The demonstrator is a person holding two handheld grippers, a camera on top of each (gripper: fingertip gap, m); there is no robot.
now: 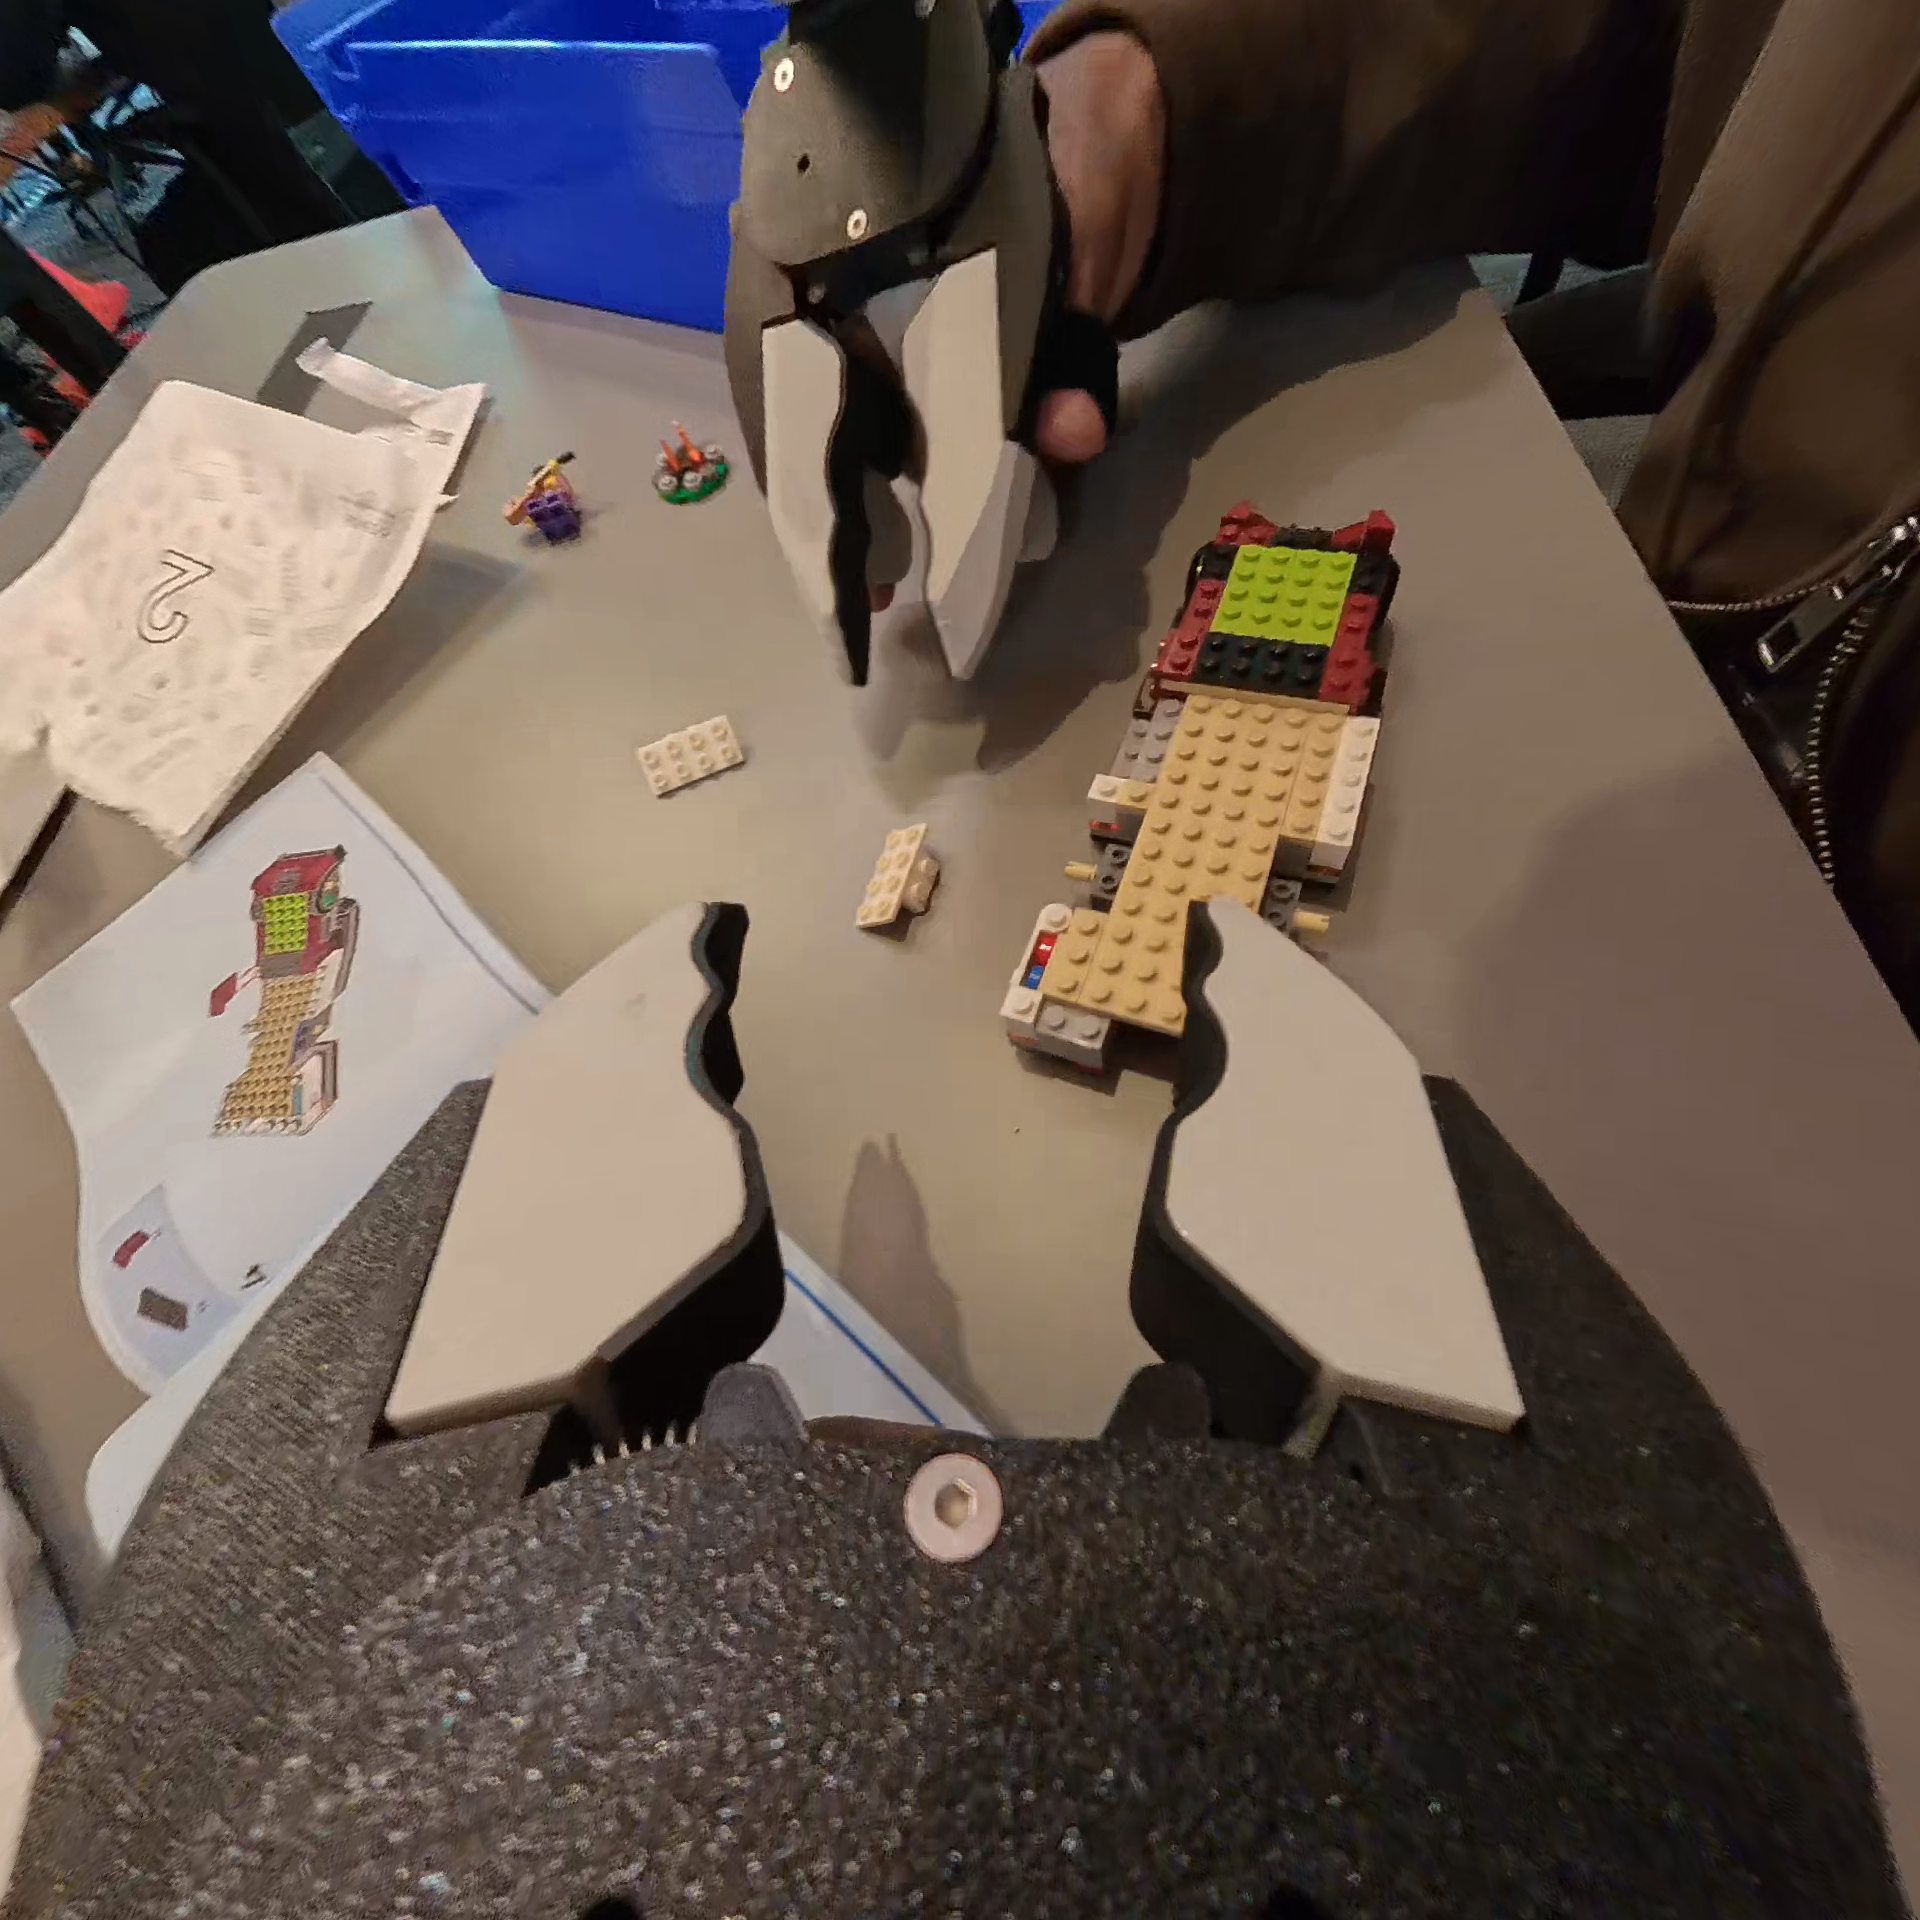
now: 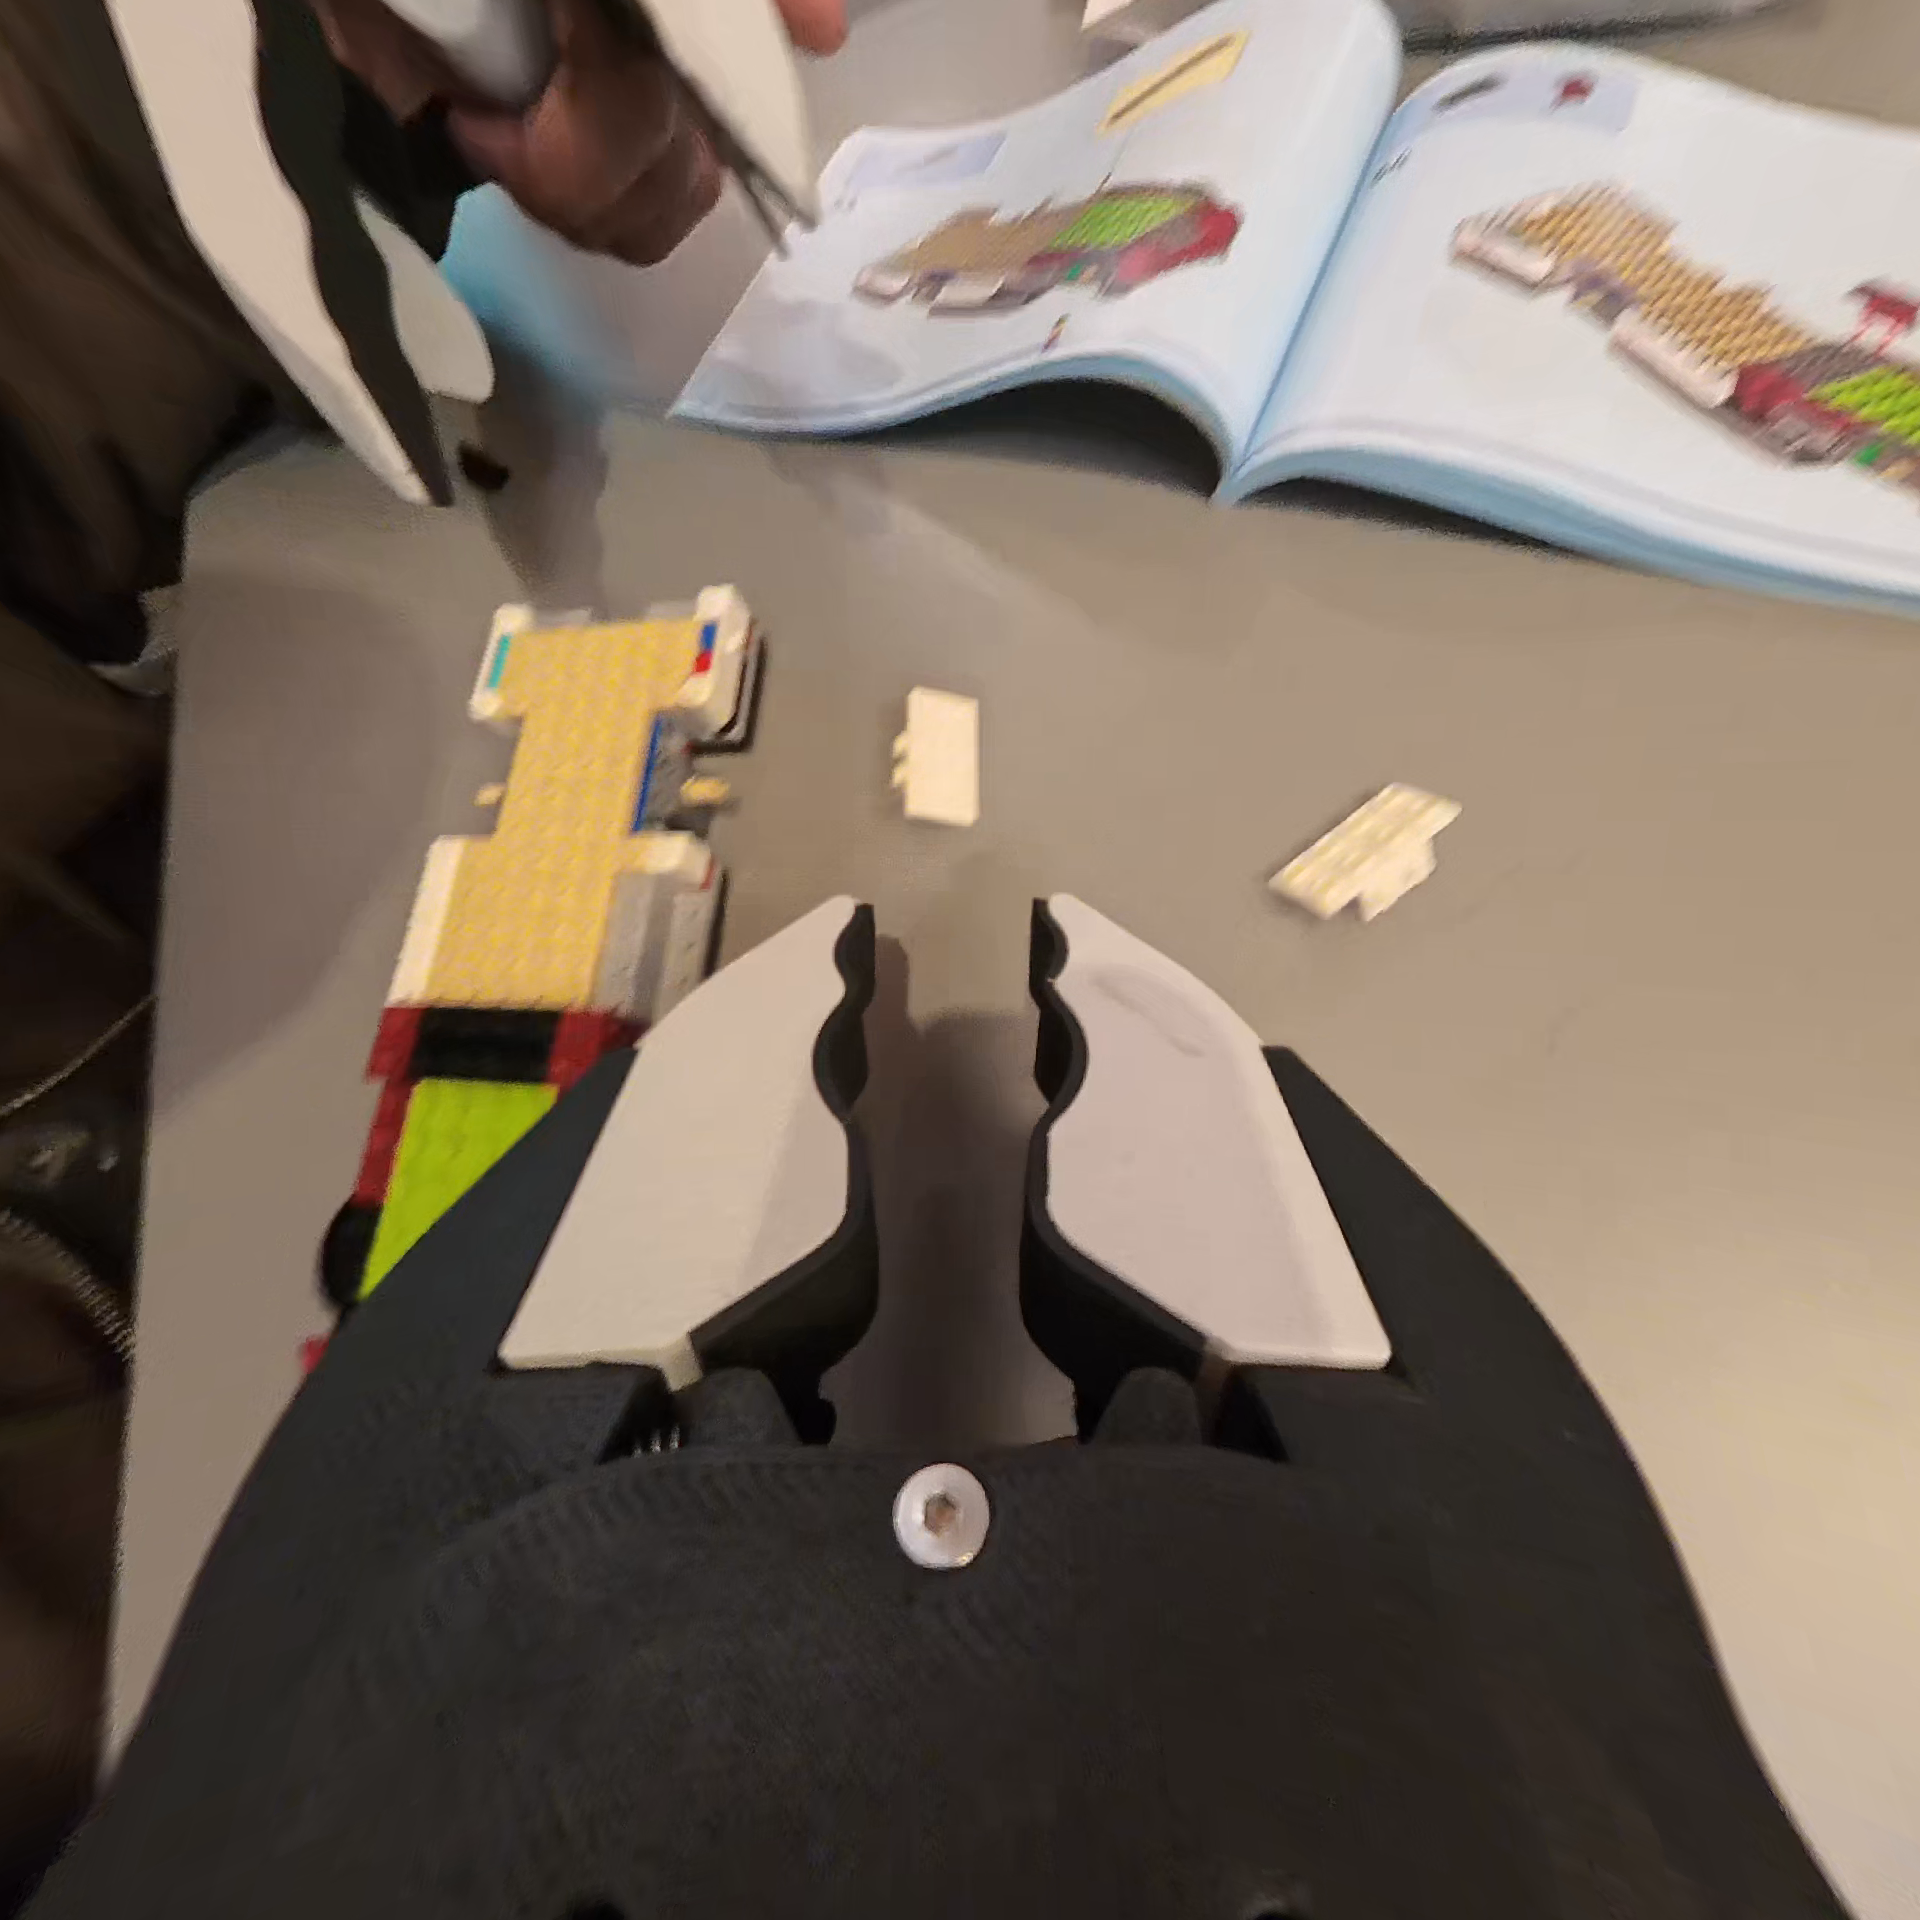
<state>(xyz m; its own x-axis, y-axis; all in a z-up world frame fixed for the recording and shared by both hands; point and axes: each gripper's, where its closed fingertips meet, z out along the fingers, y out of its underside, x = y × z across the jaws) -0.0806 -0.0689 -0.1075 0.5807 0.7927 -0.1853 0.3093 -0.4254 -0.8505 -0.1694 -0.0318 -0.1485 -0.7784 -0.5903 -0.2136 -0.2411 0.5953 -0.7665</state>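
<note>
- Tongs first: my left tongs (image 1: 966, 914) are spread wide, nothing between them, only bare table (image 1: 1558, 1039) showing in the gap.
- Right tongs (image 2: 951, 914) are parted a little, also bare; I see grey table btwn the pads, no brick in there.
- Brick model (image 1: 1236, 769) lies flat on the table, long axis running away from my left cam, lime/dark-red end far, tan narrow end near.
- Left tongs' right finger (image 1: 1299, 1039) overlaps the model's near tan corner in the pic; touching or just above, can't tell.
- Small cream plate assembly (image 1: 899, 878) sits just ahead of the left tongs, slightly inside the gap line, tilted on a stub underneath; long axis roughly fore-aft.
- Flat cream plate (image 1: 691, 753) lies further off, left of centre, long axis crosswise.
- Left tongs are nearer the small assembly; right tongs hang point-down beyond both plates, above the table.
- From the right cam: small assembly (image 2: 935, 753) is ahead of the right tongs and a touch left, well apart; flat plate (image 2: 1366, 847) off to the right; model (image 2: 561, 810) along the left side.
- Right cam shows the open instruction booklet (image 2: 1351, 291) spread across two pages; left cam shows only one page.
- Left cam alone shows the paper bag (image 1: 208, 582), two tiny builds (image 1: 551, 504) and (image 1: 689, 468), blue bin (image 1: 540, 135).
- Right cam is motion-blurred, so stud detail comes only from the left cam.
</note>
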